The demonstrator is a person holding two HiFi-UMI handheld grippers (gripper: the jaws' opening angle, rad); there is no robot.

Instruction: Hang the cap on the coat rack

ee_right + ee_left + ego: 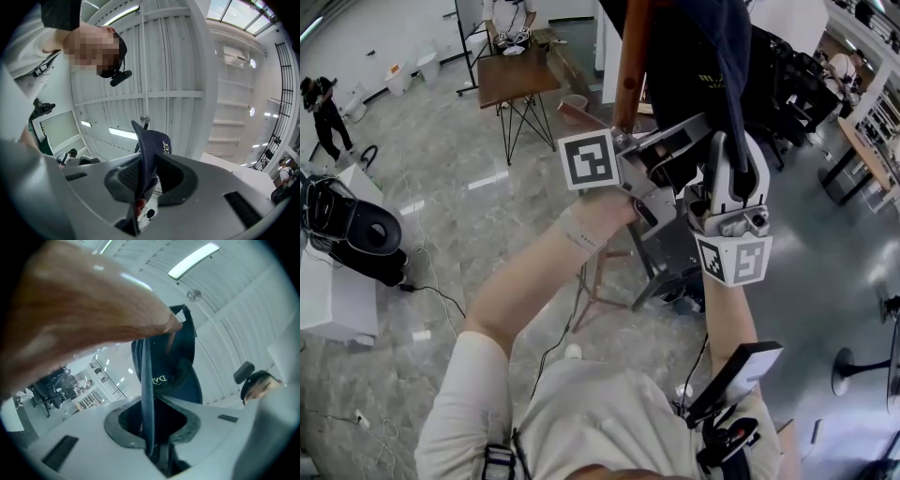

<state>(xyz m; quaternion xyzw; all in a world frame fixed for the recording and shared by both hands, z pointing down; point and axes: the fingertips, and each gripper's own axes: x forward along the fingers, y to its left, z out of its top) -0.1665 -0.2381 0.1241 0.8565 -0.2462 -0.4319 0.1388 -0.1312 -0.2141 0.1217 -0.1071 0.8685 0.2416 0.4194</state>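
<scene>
Left gripper (152, 425): closed on the cap (176, 366); a narrow band of its dark cloth runs edge-on between my pads, pinched.
Right gripper (143, 180): also clamped on the cap; a fold of its rim stands up between my pads.
Cap, place: held aloft between both grippers, hard by the rack (630, 66), just right of its pole; its upper edge is at the tip of the peg (93, 315).
Cap, kind: navy, soft, some pale lettering on the crown.
Rack: brown wooden pole, running off the top edge of the head view.
Peg: brown wood, slanting across the left gripper view to a blunt tip.
Why two grips: as I judge it, holding the rim at two points keeps the opening spread, so it can seat over the peg.
Why tilted up: the peg stands above my hands, so both grippers point upward at it.
Step, judged: settling the cap onto the peg; neither grip is let go yet.
Hard to tell: whether the cap's edge is hooked over the peg tip or only touching it.
Blurred: the peg, too close to the left lens.
Cut off: the cap's crown, at the top edge of the head view.
Hidden: my jaw tips in the head view, under the cloth.
Unread: the lettering, partly folded away.
</scene>
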